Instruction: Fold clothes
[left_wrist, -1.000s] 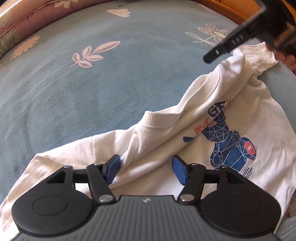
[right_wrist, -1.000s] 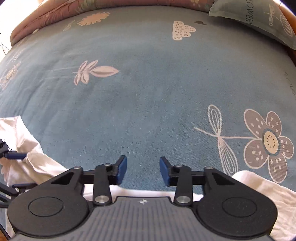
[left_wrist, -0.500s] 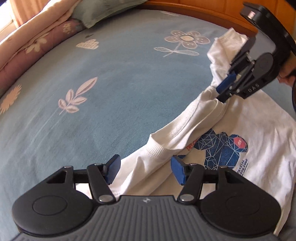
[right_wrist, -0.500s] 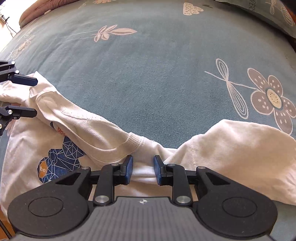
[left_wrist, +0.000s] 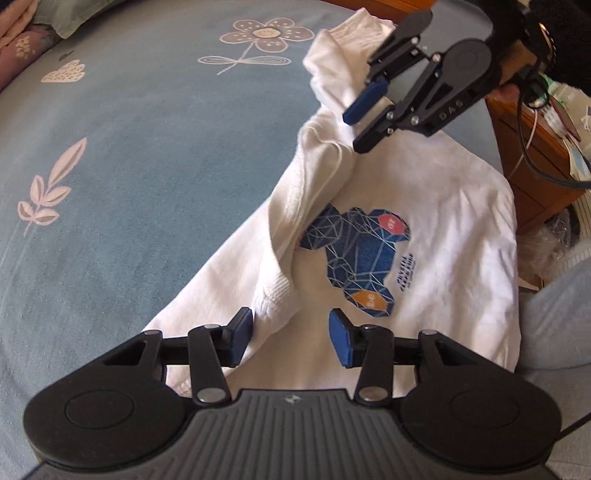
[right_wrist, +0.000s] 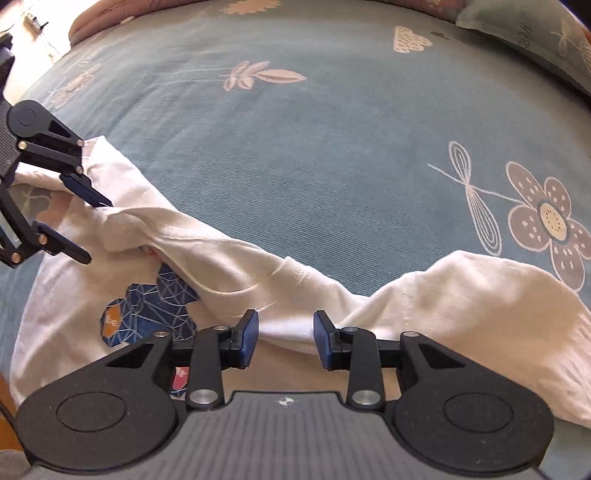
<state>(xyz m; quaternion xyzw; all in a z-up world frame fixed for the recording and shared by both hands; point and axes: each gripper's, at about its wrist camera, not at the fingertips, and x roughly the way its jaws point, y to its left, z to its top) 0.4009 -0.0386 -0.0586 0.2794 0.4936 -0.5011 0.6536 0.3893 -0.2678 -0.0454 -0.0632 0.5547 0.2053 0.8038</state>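
A fold hides part of the print on the shirt (left_wrist: 436, 206). Left gripper (left_wrist: 291, 332) closing, right gripper (right_wrist: 284, 334) opening, neither clamping cloth; the right earlier pinched narrower.

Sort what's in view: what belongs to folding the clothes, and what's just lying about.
Belongs to the job:
- white T-shirt, rumpled on the bed
- left gripper, jaws closing over the shirt's bunched fold, not clamped
- right gripper, jaws opening above the shirt
- blue bedspread, the folding surface

Just lying about:
- pillow
- wooden cabinet
- cables
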